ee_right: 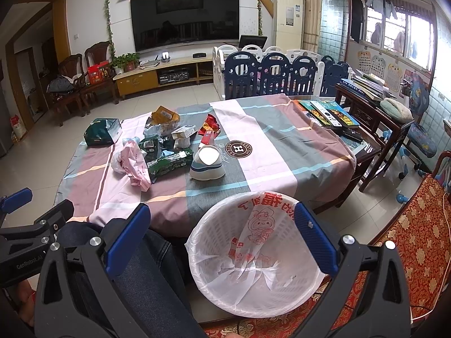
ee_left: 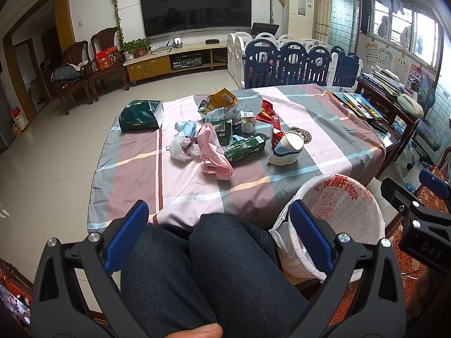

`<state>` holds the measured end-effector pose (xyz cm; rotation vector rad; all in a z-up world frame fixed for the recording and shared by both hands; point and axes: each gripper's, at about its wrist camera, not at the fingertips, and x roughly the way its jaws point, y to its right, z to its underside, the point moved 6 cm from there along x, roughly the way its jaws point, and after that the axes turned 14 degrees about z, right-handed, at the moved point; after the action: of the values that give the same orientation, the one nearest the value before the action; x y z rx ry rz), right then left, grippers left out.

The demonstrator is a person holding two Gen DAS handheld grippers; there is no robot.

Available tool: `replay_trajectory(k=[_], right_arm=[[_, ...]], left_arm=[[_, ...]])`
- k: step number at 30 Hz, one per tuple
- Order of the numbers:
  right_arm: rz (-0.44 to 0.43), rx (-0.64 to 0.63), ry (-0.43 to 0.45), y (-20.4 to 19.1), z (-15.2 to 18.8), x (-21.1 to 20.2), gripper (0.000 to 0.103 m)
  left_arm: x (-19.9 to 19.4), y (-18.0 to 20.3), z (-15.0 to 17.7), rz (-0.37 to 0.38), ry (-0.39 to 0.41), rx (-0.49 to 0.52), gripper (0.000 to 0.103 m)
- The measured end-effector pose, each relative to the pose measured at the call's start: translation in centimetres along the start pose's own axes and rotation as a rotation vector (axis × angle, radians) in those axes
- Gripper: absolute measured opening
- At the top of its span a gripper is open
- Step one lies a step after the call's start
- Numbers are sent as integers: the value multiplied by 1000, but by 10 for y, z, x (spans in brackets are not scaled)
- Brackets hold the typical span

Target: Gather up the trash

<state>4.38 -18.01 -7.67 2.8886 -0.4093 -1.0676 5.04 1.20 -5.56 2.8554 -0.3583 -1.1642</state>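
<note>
Lying on the checked cloth of the table: a heap of trash, left of centre. Green packet, long axis running left-low to right-high in the left view; pink bag crumpled beside it; paper cup tipped over, mouth facing the cameras. White lined basket beside the person's knees, mouth tilted toward the person. Left gripper and right gripper: jaws spread wide, holding nothing.

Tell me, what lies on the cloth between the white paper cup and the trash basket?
Nothing: in the right wrist view, only bare checked tablecloth separates the tipped paper cup from the lined trash basket.
</note>
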Motion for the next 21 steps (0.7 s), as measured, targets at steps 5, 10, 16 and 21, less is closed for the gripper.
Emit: replay_trajectory(k=[5, 10, 16, 21], right_arm=[[1, -1, -8, -1, 2, 2, 100], [5, -1, -9, 0, 2, 3, 100], [21, 1, -17, 2, 3, 8, 100], [49, 6, -30, 6, 2, 16, 100]], left_arm=[[0, 0, 0, 0, 0, 0, 100], [1, -2, 3, -1, -1, -3, 100], [3, -7, 11, -5, -5, -17, 100], [12, -15, 9, 6, -22, -32, 100]])
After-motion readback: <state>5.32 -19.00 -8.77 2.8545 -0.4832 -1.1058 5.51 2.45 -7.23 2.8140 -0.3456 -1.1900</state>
